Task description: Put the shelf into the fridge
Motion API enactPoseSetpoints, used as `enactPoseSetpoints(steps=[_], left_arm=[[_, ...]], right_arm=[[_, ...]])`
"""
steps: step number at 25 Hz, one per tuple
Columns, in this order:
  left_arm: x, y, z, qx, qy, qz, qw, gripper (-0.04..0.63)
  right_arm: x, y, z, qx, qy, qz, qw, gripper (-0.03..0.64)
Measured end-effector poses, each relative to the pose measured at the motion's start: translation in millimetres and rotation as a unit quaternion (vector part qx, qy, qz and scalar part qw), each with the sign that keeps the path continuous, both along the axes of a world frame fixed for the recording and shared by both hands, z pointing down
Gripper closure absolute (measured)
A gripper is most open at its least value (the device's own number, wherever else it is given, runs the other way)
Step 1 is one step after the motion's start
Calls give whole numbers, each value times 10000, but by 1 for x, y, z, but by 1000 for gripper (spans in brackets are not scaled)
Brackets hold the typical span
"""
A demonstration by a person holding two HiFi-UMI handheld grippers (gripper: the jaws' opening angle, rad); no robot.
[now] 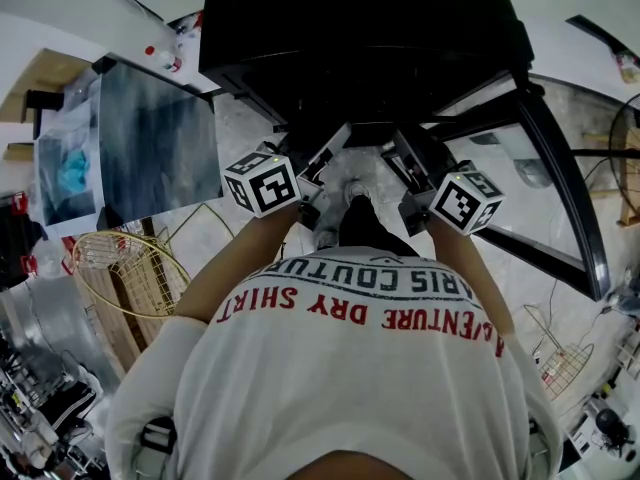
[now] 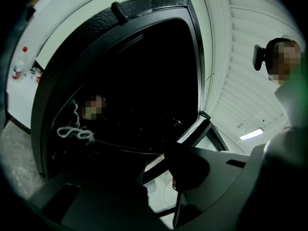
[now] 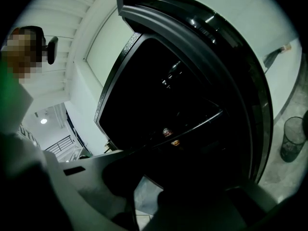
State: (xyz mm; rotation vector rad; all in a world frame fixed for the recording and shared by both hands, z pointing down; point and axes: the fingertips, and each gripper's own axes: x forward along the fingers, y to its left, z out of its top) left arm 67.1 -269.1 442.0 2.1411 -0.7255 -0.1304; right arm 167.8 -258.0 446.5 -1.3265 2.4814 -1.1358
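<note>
The black fridge [image 1: 360, 28] stands open in front of me, its interior dark [image 2: 134, 81] [image 3: 159, 95], and its glass door [image 1: 560, 178] is swung out to the right. I hold the shelf [image 1: 352, 183], a clear pane with a thin rim, level at the fridge mouth. Its rim shows as a thin line [image 2: 120, 147] [image 3: 197, 125] that runs into both pairs of jaws. My left gripper [image 1: 318, 200] [image 2: 161, 177] grips the shelf's near left edge. My right gripper [image 1: 408, 196] [image 3: 144, 191] grips the near right edge. The pads themselves are in deep shadow.
A round wire basket [image 1: 120, 268] lies on the floor at the left, beside a dark flat panel [image 1: 150, 148]. A small wire rack [image 1: 565, 363] lies at the right. A mesh waste bin [image 3: 292, 138] stands beyond the fridge's right side.
</note>
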Motion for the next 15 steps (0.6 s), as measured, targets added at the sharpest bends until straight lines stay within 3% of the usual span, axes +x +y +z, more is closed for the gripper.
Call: enactPoseSetpoints(steps=[15], left_arm=[[2, -21, 2, 119, -183, -77, 9997, 457]], right_arm=[[1, -21, 2, 24, 142, 189, 9997, 549]])
